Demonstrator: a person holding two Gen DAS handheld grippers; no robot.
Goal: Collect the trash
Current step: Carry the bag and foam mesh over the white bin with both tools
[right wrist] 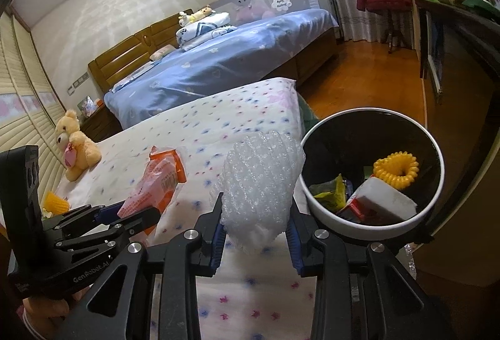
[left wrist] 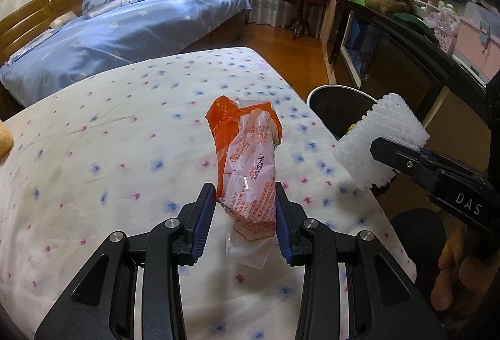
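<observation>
The crumpled orange and clear plastic wrapper with red print [left wrist: 247, 171] is held upright between the two blue pads of the left gripper [left wrist: 246, 212], whose jaws are pressed onto its lower part from both sides. It is lifted above the white bed sheet with small blue and pink flowers [left wrist: 109, 152]; its clear bottom end hangs below the pads. In the right wrist view the same wrapper [right wrist: 159, 180] sticks out from the left gripper [right wrist: 137, 212] toward the middle of the bed.

The right gripper [right wrist: 256, 234] pinches a white foam net sleeve [right wrist: 259, 180], and its jaws are closed against the sleeve's lower sides. The sleeve stands just beside the white-rimmed round bin with a black inside [right wrist: 437, 193], to the left of its rim, over the edge of the bed. In the left wrist view this sleeve [left wrist: 378, 143] is in front of the bin [left wrist: 328, 90].

Inside the bin lie a yellow spiral hair tie [right wrist: 397, 171], a white block [right wrist: 384, 199], a yellow-green wrapper [right wrist: 331, 193] and a red piece of packaging [right wrist: 356, 209].

A beige teddy bear [right wrist: 75, 149] sits on the flowered sheet, well apart from both grippers, and a small yellow paper cup [right wrist: 54, 202] lies near it.
</observation>
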